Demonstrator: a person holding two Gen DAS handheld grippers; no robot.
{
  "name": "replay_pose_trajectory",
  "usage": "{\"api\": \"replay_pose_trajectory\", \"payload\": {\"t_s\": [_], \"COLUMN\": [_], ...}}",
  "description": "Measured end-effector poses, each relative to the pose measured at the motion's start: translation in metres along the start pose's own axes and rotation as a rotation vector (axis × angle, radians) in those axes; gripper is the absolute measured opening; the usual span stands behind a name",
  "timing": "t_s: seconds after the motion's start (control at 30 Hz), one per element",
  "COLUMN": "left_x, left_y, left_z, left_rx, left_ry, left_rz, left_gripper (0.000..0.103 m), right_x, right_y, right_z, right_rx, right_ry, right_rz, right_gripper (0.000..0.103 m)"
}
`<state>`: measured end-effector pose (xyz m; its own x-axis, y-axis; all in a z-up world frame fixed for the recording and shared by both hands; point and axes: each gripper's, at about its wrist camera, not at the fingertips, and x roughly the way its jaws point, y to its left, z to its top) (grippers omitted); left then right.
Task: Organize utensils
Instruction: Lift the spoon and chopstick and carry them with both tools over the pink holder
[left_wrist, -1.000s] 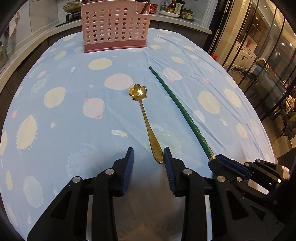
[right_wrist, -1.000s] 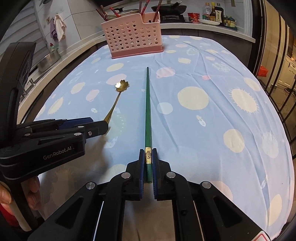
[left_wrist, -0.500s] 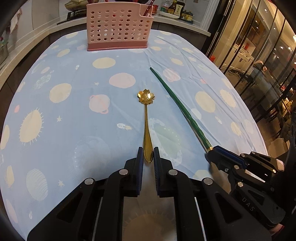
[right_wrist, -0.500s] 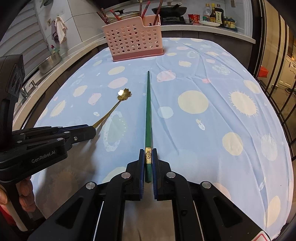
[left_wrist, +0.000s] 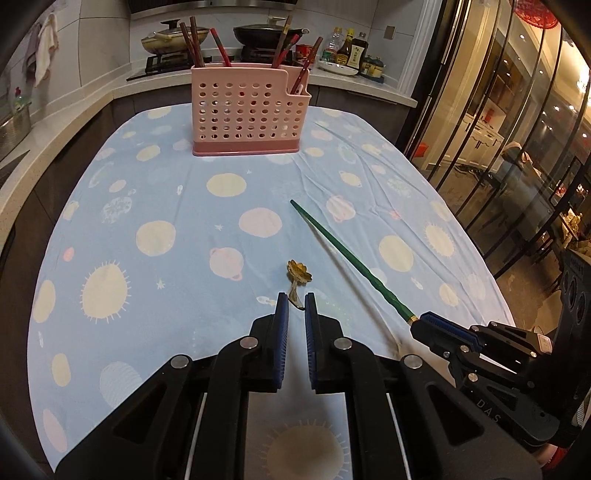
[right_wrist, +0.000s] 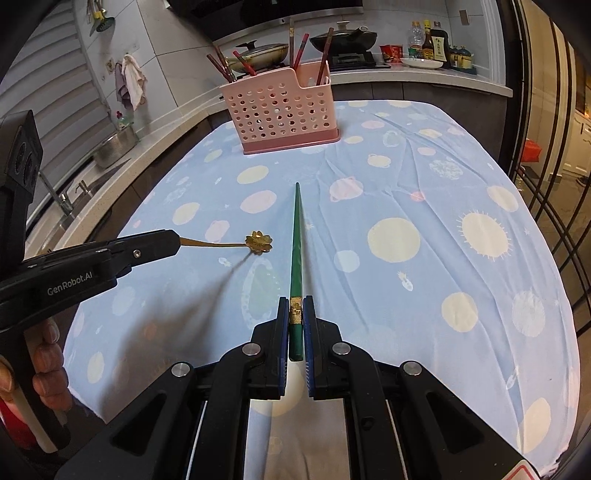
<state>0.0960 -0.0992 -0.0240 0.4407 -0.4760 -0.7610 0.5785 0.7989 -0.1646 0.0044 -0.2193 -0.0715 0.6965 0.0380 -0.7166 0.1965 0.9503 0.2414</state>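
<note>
Left black two-finger gripper with blue pads (left_wrist: 294, 303) clamped on the handle end of a thin gold metal spoon with a flower-shaped bowl (left_wrist: 298, 275), jaws nearly closed with just the handle between the tips. Spoon lifted clear of the cloth, roughly level in the right wrist view (right_wrist: 258, 242), with its shadow lying on the fabric below. Same gripper poking in from the left there (right_wrist: 173, 242).

Right black gripper with blue pads (right_wrist: 296, 314) pinched tight around the thick end of a long dark green chopstick with a gold band (right_wrist: 295, 254), tip pointing to the far side. Can't really tell if the tip is touching the cloth. Seen from the left wrist, chopstick (left_wrist: 343, 258) off to the right of the spoon, right gripper (left_wrist: 424, 323) at its near end.

Pink perforated plastic utensil holder (left_wrist: 245, 114) standing at the far end of the table, red-brown chopsticks (left_wrist: 192, 44) sticking up out of it. Pale blue tablecloth with planets and suns (left_wrist: 166, 258) under everything.
</note>
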Motion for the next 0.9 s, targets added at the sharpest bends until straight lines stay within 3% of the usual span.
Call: {"api": "replay_pose_trajectory", "payload": {"t_s": [0.07, 0.63, 0.73, 0.83, 0.9], "left_x": [0.0, -0.013, -0.014, -0.014, -0.014], "left_y": [0.001, 0.001, 0.003, 0.006, 0.008], "left_z": [0.002, 0.032, 0.036, 0.035, 0.033], "left_rx": [0.002, 0.04, 0.036, 0.032, 0.028], "left_ry": [-0.003, -0.066, -0.074, -0.074, -0.072], "left_rz": [0.007, 0.036, 0.042, 0.048, 0.046], "left_gripper": [0.001, 0.001, 0.001, 0.001, 0.001], "right_x": [-0.001, -0.015, -0.003, 0.008, 0.016], "right_y": [0.0, 0.003, 0.003, 0.008, 0.013], "right_z": [0.002, 0.03, 0.03, 0.019, 0.009], "right_rx": [0.004, -0.002, -0.011, -0.029, -0.045], "right_ry": [-0.002, -0.046, -0.005, 0.029, 0.06], "right_rz": [0.001, 0.004, 0.014, 0.017, 0.016], "right_gripper": [0.007, 0.003, 0.003, 0.013, 0.014]}}
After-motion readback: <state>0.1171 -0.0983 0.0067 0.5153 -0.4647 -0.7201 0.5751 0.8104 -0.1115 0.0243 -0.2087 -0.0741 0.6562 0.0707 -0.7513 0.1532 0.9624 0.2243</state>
